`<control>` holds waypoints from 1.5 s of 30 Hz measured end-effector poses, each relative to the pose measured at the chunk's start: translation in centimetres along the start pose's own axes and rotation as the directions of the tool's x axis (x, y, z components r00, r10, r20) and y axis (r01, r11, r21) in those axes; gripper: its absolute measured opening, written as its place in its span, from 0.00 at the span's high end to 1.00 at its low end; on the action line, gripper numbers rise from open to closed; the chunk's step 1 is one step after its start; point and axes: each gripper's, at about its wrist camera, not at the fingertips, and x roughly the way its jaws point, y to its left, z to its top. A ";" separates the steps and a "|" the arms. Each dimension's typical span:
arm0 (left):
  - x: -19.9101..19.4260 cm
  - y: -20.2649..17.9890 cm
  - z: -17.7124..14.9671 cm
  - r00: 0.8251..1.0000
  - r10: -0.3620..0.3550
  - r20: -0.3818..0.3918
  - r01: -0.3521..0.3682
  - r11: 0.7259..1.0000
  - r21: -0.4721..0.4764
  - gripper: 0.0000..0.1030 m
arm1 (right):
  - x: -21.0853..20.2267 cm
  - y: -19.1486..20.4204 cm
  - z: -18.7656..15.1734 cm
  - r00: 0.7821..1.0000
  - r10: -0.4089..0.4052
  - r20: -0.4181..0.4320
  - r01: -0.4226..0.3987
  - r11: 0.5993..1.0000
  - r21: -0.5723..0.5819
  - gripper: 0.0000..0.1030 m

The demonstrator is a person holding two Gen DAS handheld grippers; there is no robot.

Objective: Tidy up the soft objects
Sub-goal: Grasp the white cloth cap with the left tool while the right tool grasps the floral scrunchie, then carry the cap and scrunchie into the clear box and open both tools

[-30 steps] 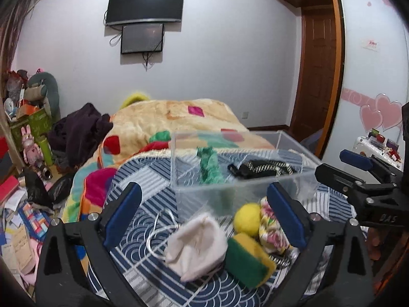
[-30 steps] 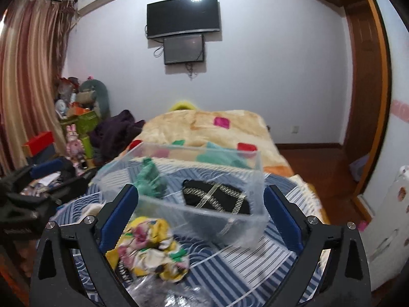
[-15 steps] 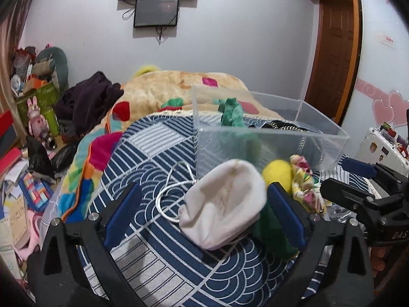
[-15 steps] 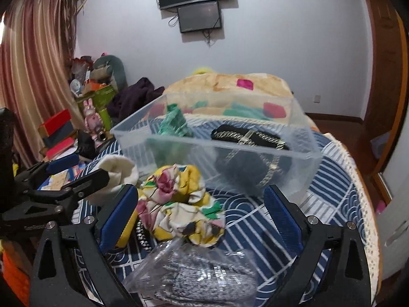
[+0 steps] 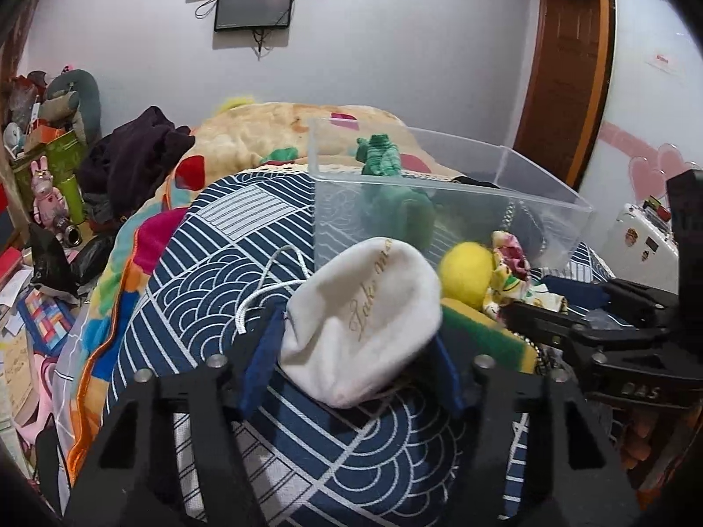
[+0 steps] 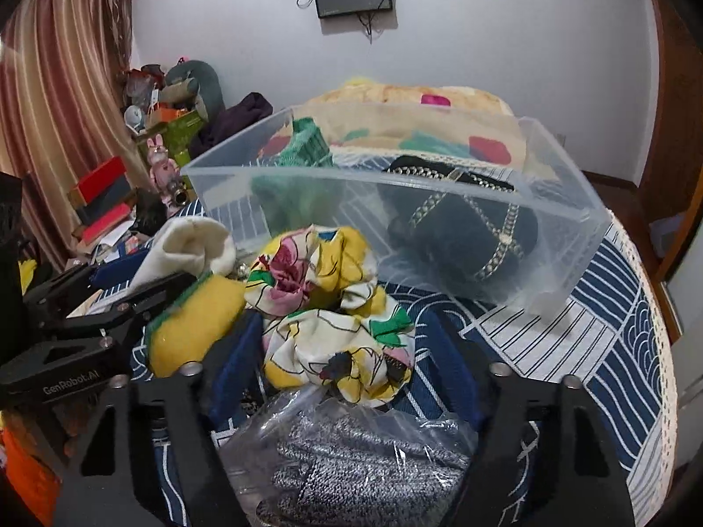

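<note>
A clear plastic bin stands on the blue patterned cloth and holds a green knit item and a black bag with a chain. My left gripper is shut on a white drawstring pouch, also seen in the right wrist view. My right gripper is shut on a floral scrunchie. A yellow ball and a yellow-green sponge lie between them.
A plastic bag of grey knit fabric lies under my right gripper. An orange quilt covers the bed behind the bin. Clutter, a pink rabbit toy and boxes fill the floor at left. A wooden door is at right.
Both grippers have moved down and forward and closed. The left one has taken hold of the white pouch, the right one the floral scrunchie.
</note>
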 end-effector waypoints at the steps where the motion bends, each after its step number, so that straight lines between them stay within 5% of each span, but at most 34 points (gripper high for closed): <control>1: 0.0 -0.1 0.0 1.000 0.004 0.004 -0.004 1.000 0.008 0.45 | 0.1 0.0 0.0 1.000 0.008 -0.006 -0.008 1.000 0.000 0.45; 5: -0.3 -0.9 0.0 1.000 0.009 0.010 -0.009 0.999 0.039 0.61 | -0.3 -0.1 -0.1 1.000 0.011 0.004 -0.011 1.000 -0.010 0.66; 11: -0.9 -0.4 0.3 1.000 -0.021 0.015 0.020 1.000 0.008 0.76 | -1.4 0.0 0.2 0.999 0.000 0.054 0.001 1.000 -0.016 0.78; 28: -6.2 -0.5 3.2 0.982 -0.068 0.176 0.070 0.997 -0.008 0.78 | -6.1 -0.5 1.6 0.969 -0.041 0.243 0.042 0.999 -0.001 0.81; 45: -6.1 -1.2 9.3 0.960 -0.099 0.262 0.103 0.995 -0.001 0.78 | -9.1 -1.2 5.6 0.912 -0.083 0.403 0.078 0.997 0.029 0.83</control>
